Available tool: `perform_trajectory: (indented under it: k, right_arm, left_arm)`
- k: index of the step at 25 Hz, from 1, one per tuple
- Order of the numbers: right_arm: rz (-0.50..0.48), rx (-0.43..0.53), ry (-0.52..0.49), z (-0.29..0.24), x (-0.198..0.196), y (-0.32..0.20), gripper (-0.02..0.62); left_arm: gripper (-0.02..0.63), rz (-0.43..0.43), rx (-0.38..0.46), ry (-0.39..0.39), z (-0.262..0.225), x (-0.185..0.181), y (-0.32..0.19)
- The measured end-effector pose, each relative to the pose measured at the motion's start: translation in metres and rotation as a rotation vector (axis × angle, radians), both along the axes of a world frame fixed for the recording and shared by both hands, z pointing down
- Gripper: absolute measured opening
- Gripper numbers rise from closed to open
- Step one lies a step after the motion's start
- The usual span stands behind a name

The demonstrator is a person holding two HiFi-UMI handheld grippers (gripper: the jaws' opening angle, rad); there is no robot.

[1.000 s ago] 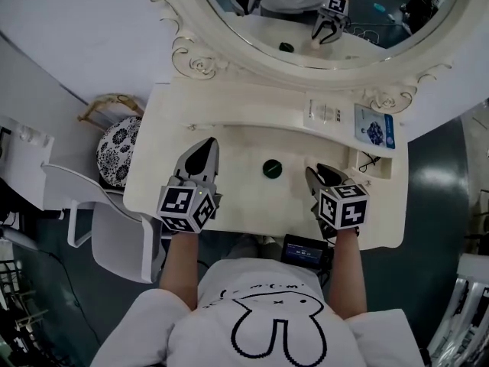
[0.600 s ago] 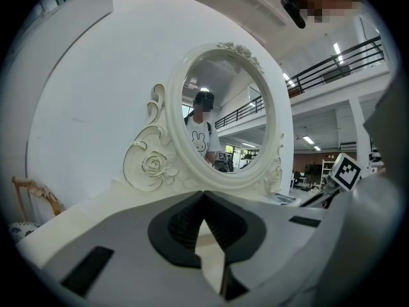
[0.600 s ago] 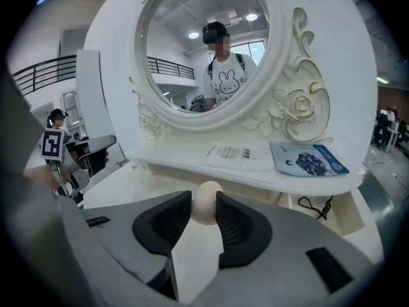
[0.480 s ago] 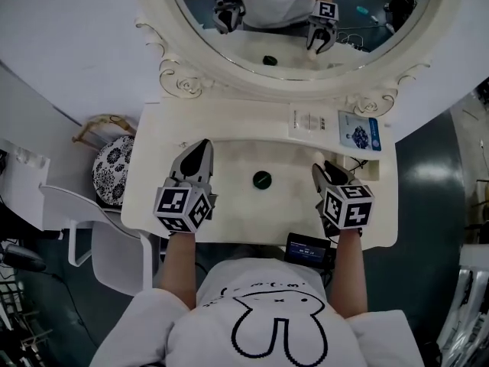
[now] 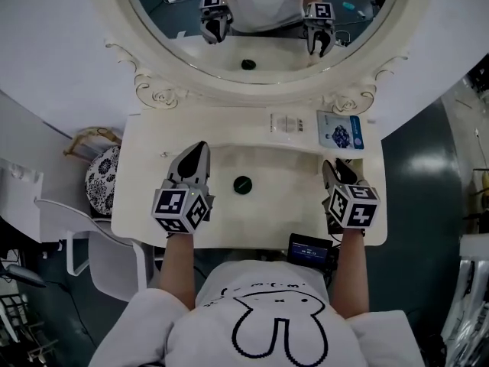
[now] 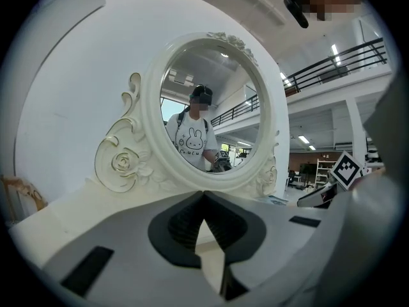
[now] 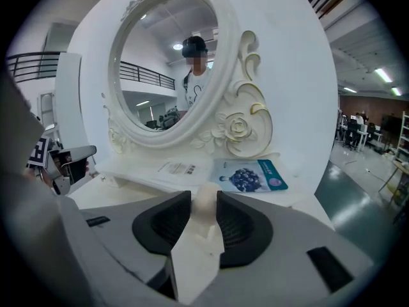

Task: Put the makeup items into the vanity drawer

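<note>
The left gripper (image 6: 204, 196) has its jaws drawn together until the tips meet, with nothing between them. The jaws of the right gripper (image 5: 336, 167) are opening around a small cream knob-shaped piece (image 7: 204, 204), which nearly fills the gap between the pads. Both grippers sit low over the vanity top (image 5: 290, 205), level with each other and well apart. Their tips point at the mirror (image 5: 260, 44), the marker cubes face the person, and a bare forearm runs straight back from each to a white shirt. A round black jar (image 5: 243, 184) lies on the top between the two sets of fingers, a little behind the tips and nearer the left ones, touching neither. Ahead of the right fingertips, toward the mirror, a blue packet (image 5: 340, 130) lies flat with a white packet (image 5: 286, 122) just beside it on the side toward the left gripper.
</note>
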State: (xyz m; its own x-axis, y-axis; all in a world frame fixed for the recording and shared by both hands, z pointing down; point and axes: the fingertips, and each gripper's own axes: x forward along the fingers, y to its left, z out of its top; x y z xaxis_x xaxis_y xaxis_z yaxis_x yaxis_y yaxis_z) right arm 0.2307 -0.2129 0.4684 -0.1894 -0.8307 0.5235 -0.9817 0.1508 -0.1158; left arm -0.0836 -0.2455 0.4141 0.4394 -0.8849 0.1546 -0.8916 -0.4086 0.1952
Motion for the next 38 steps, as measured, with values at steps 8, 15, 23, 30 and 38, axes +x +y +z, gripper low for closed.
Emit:
perform_trajectory:
  k: [8, 15, 23, 30, 38]
  right_arm:
    - [0.077, -0.033, 0.024, 0.008, 0.062, 0.011, 0.123]
    - [0.125, -0.075, 0.011, 0.025, 0.101, 0.018, 0.123]
    - [0.123, -0.098, -0.004, 0.046, 0.115, 0.014, 0.123]
    - [0.103, -0.073, -0.044, 0.050, 0.123, 0.008, 0.138]
    - [0.046, -0.021, -0.060, 0.030, 0.126, 0.008, 0.144]
  left_arm:
    - [0.005, 0.006, -0.013, 0.009, 0.005, 0.037, -0.001]
    - [0.005, 0.024, -0.017, -0.006, 0.006, 0.067, -0.001]
    - [0.005, -0.012, -0.031, -0.035, 0.010, 0.073, 0.006]
    - [0.005, -0.055, -0.037, -0.053, 0.013, 0.075, 0.020]
    - [0.005, -0.103, -0.021, -0.060, 0.008, 0.080, 0.041]
